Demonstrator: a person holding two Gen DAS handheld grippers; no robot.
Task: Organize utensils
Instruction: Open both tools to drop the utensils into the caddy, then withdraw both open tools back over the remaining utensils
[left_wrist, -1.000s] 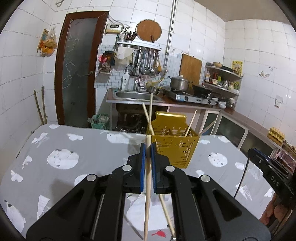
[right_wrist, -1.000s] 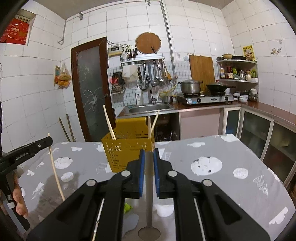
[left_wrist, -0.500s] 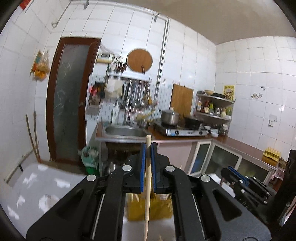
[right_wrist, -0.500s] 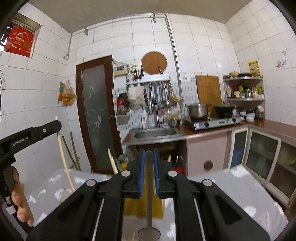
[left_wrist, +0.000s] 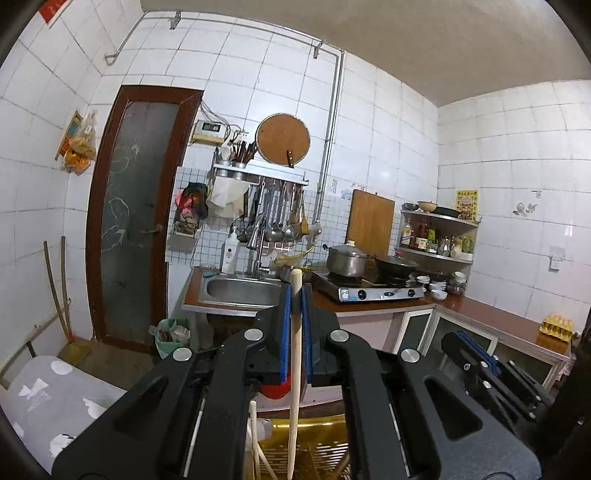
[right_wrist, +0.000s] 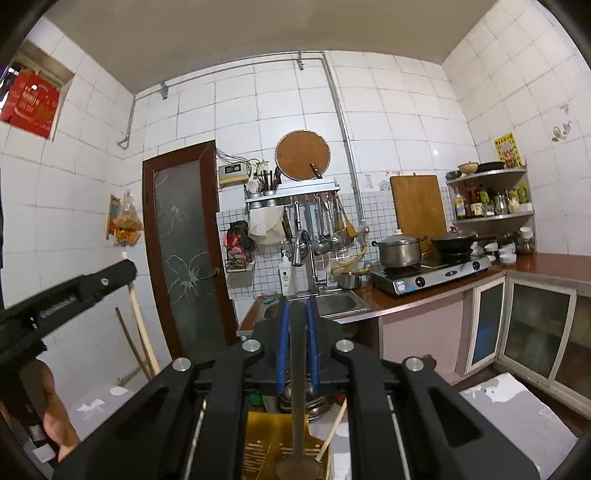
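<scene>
Chopstick sits clamped upright in my left gripper, above the yellow basket. My right gripper grips a spoon, bowl hanging over the basket.

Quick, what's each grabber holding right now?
Left gripper: closed on a wooden chopstick.
Right gripper: closed on a metal spoon.
</scene>
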